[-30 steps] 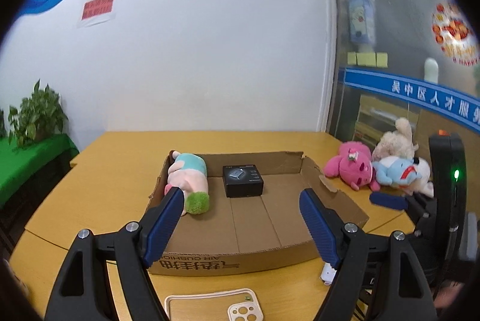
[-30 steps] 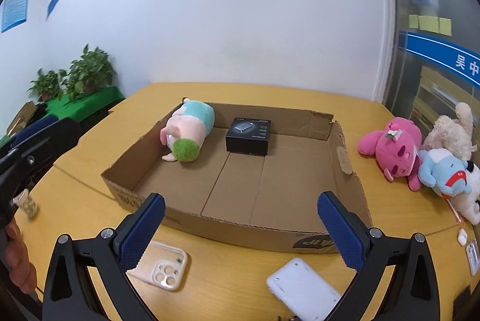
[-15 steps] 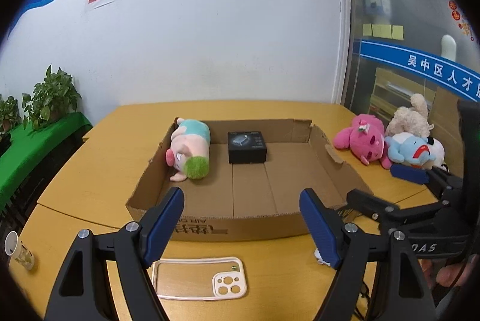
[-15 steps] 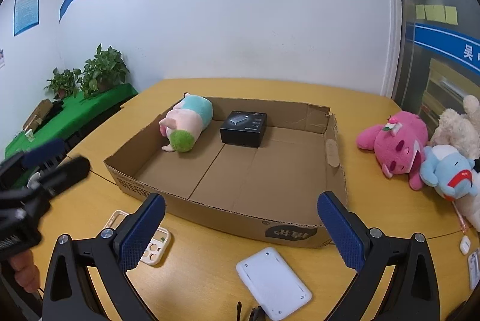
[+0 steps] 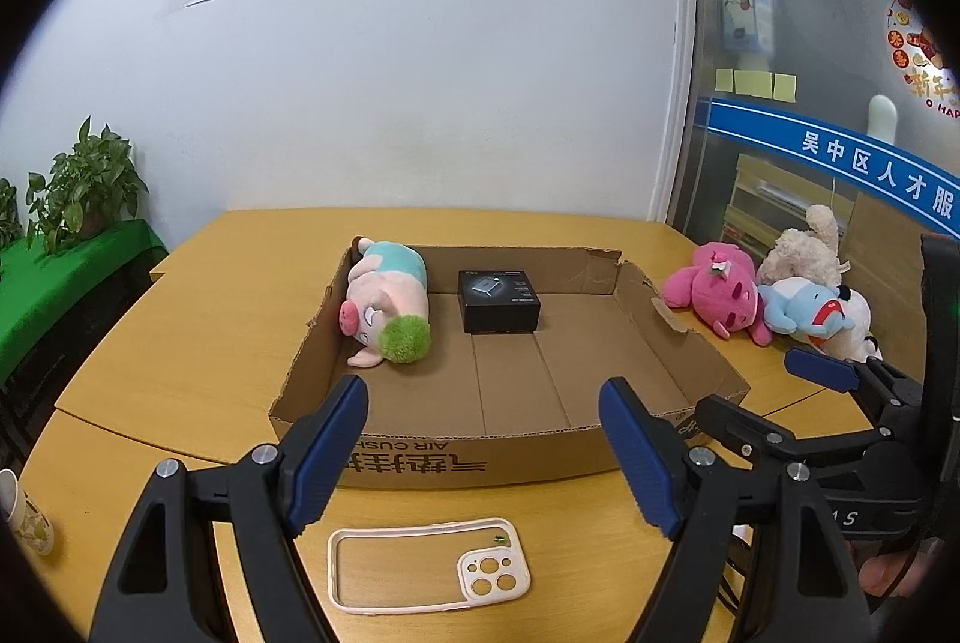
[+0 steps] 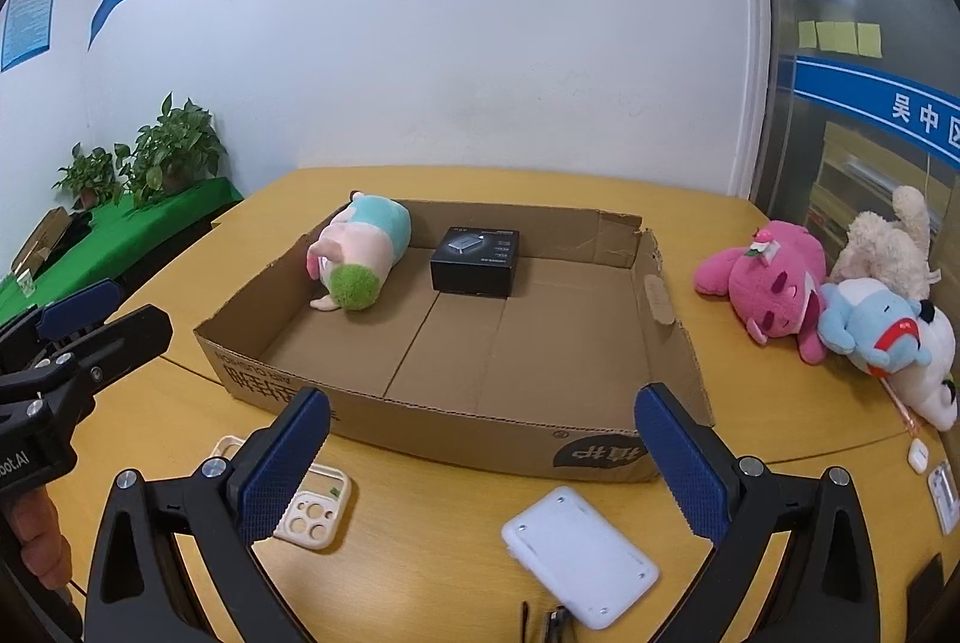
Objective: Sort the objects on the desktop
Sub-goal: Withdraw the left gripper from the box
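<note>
Over the last second I pull both tongs back and up from the cardboard box (image 5: 504, 454), so more of the surface (image 5: 180, 319) in front of it now shows in both wrist views. The left tongs (image 5: 483, 454) hang released and empty above the phone case (image 5: 429, 565), which lies flat just in front of the box's near wall. The right tongs (image 6: 483, 460) are also spread with nothing between them — the white flat device (image 6: 579, 556) lies below them, a little to their right. Inside the box the pig plush (image 6: 360, 259) and the black box (image 6: 477, 259) sit against the far wall, apart from each other. The pink plush (image 6: 774, 277) and its neighbours wait outside, right of the box. I judge this a retreat to pick the next item — the case or the white device looks nearest.
</note>
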### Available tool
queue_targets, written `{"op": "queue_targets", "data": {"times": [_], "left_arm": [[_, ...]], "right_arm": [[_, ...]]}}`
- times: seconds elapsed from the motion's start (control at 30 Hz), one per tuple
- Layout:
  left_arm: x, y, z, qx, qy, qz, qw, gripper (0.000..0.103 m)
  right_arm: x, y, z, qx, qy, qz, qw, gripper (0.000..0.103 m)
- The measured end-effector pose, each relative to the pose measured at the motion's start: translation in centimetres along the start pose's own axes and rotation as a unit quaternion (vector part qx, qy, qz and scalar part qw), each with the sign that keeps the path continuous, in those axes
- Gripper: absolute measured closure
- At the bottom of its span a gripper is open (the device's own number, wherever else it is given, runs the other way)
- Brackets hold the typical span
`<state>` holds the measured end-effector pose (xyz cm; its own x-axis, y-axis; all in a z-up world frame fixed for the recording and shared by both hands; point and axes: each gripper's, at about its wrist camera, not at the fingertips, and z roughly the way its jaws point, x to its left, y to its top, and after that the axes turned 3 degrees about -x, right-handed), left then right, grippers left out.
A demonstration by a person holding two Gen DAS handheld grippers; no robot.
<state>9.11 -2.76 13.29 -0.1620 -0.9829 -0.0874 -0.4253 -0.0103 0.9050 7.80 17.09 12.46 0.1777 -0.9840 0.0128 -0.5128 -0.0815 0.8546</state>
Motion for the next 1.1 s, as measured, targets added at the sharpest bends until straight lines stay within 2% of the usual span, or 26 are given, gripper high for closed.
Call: {"op": "queue_targets", "data": {"times": [0.43, 0.9, 1.1], "left_arm": [[0.0, -1.2, 2.0, 0.010, -0.015, -0.021, 0.9996, 0.023], [-0.8, -1.5, 2.2, 0.019, -0.023, -0.005, 0.9995, 0.024], [-0.2, -2.4, 2.2, 0.033, -0.032, -0.016, 0.9988, 0.024]], "right_arm": [[0.7, 0.2, 1.2, 0.008, -0.018, -0.038, 0.999, 0.000], [-0.2, -0.6, 1.4, 0.006, 0.002, -0.024, 1.000, 0.000], [-1.3, -1.4, 1.2, 0.008, 0.037, -0.028, 0.999, 0.000]]}}
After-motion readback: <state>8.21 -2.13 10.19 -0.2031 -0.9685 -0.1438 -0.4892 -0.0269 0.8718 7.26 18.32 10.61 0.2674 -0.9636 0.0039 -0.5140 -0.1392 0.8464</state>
